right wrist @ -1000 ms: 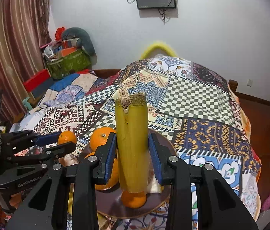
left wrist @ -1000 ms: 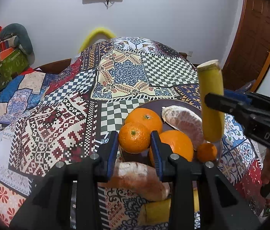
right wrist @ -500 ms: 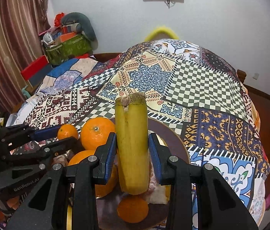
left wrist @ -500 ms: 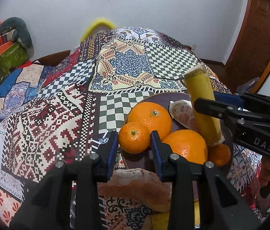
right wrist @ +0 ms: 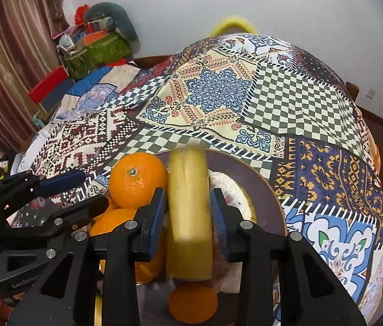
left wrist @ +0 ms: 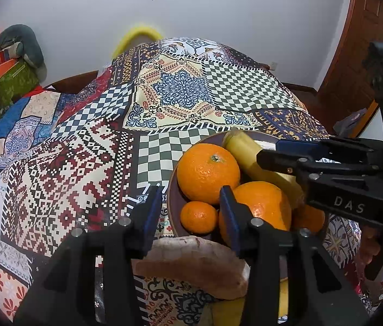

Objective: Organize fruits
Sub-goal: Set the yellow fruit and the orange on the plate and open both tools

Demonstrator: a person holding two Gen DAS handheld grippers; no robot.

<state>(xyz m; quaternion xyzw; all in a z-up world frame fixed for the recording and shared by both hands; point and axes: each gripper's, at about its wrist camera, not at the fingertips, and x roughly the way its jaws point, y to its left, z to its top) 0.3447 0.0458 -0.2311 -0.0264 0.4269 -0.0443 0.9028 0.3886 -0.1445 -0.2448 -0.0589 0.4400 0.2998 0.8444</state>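
A dark brown plate on the patchwork cloth holds two large oranges, small mandarins and a peeled pomelo piece. My left gripper is open at the plate's near rim; the small mandarin lies free on the plate between its fingers. My right gripper stands around a yellow banana piece that lies tilted on the plate's fruit. Its jaws show small gaps beside the banana.
A pinkish pomelo wedge and a yellow fruit lie on the cloth just in front of the plate. The patchwork cloth stretches far back. Boxes and bags stand at the back left. A wooden door is at right.
The left gripper opened and let the small mandarin down onto the plate. The right gripper lowered and tilted the banana piece onto the plate and its jaws eased apart.
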